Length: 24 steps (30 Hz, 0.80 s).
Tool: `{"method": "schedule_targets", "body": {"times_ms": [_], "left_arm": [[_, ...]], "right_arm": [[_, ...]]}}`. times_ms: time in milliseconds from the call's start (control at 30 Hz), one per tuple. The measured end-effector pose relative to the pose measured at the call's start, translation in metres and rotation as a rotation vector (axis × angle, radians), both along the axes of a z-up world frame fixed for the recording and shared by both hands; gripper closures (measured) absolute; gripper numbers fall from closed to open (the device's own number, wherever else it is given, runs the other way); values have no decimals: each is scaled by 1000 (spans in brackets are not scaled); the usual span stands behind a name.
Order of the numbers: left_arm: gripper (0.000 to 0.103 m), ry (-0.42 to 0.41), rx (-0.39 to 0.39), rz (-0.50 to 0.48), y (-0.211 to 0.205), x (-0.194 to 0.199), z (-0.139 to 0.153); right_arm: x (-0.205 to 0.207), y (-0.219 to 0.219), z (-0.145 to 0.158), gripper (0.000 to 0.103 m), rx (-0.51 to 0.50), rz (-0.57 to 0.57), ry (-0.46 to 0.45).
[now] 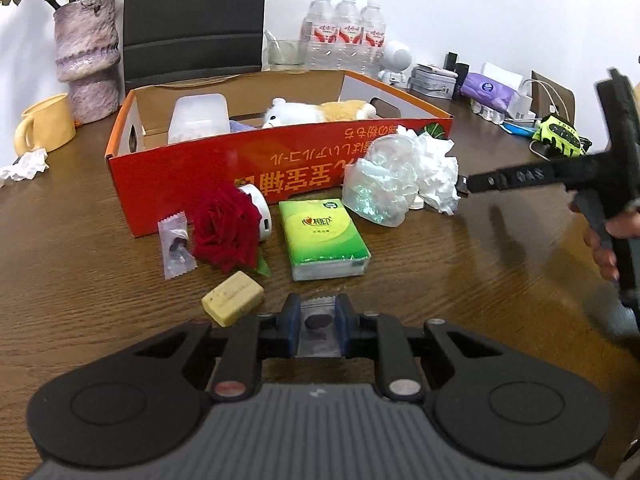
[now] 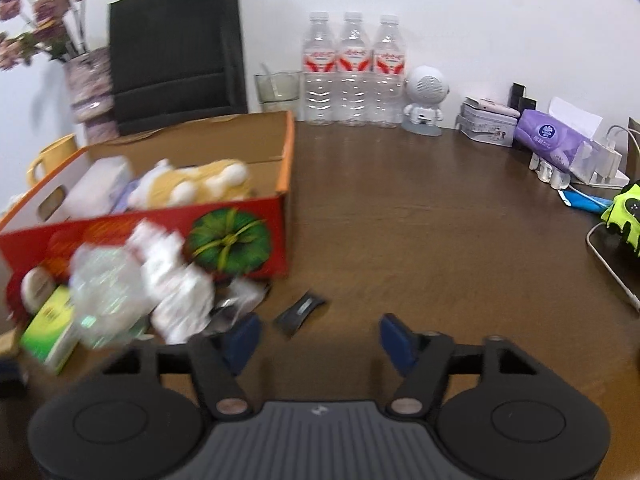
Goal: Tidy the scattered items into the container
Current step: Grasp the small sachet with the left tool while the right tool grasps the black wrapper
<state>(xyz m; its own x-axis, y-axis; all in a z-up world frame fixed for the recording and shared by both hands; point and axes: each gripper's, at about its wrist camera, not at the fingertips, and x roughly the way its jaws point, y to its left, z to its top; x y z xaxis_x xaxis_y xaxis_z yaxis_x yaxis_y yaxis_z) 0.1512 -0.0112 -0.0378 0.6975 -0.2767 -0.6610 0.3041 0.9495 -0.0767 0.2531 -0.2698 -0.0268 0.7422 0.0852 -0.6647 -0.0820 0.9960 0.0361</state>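
Note:
The red cardboard box point(image 1: 208, 168) stands on the wooden table with a plush toy point(image 1: 320, 112) and a white plastic tub point(image 1: 199, 118) inside. In front of it lie a red rose point(image 1: 226, 230), a candy wrapper point(image 1: 176, 246), a green tissue pack point(image 1: 322, 240), a yellow eraser point(image 1: 233, 298), a clear crumpled bag point(image 1: 380, 184) and crumpled tissue point(image 1: 434, 172). My left gripper point(image 1: 319, 322) is shut on a small clear packet point(image 1: 318, 322) with a dark piece inside. My right gripper point(image 2: 320, 338) is open and empty, just right of the tissue point(image 2: 176, 292) and bag point(image 2: 108, 292); a small black packet point(image 2: 299, 312) lies ahead of it.
Three water bottles point(image 2: 352, 68), a glass point(image 2: 278, 86), a white robot figure point(image 2: 425, 98), a tin point(image 2: 486, 126), purple wipes point(image 2: 548, 140) and a green-black glove point(image 2: 624, 212) line the back and right. A vase point(image 1: 86, 56), yellow mug point(image 1: 46, 124) and loose tissue point(image 1: 26, 166) sit left.

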Motion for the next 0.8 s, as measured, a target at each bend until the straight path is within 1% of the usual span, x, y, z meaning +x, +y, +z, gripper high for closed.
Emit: {"method": "schedule_targets", "body": {"times_ms": [133,167,233,300,567,700,800], "left_arm": [[84,0,-2,11,0,-1,0],[84,0,-2,15,0,-1,0],[84,-2,0,21,-1,-1,0],[84,-5,3,26,-2,-2,0],[85,-22,-17,39,2,-12,5],[85,-52,-28,50,8,-18,15],[85,-90,-34,59,11,-20,28]], "right_arm": [[19,3,-7,56,7,7,24],[22,5,-9,62,3,9,32],[22,8,-11,70,-16,13,23],[20,10,-11,92,-6,29,18],[-2,2,-7,93,28,36,-5],[-17,-3,7,93,56,40,-45],[-26,-3,24,93,74,60,-91]]}}
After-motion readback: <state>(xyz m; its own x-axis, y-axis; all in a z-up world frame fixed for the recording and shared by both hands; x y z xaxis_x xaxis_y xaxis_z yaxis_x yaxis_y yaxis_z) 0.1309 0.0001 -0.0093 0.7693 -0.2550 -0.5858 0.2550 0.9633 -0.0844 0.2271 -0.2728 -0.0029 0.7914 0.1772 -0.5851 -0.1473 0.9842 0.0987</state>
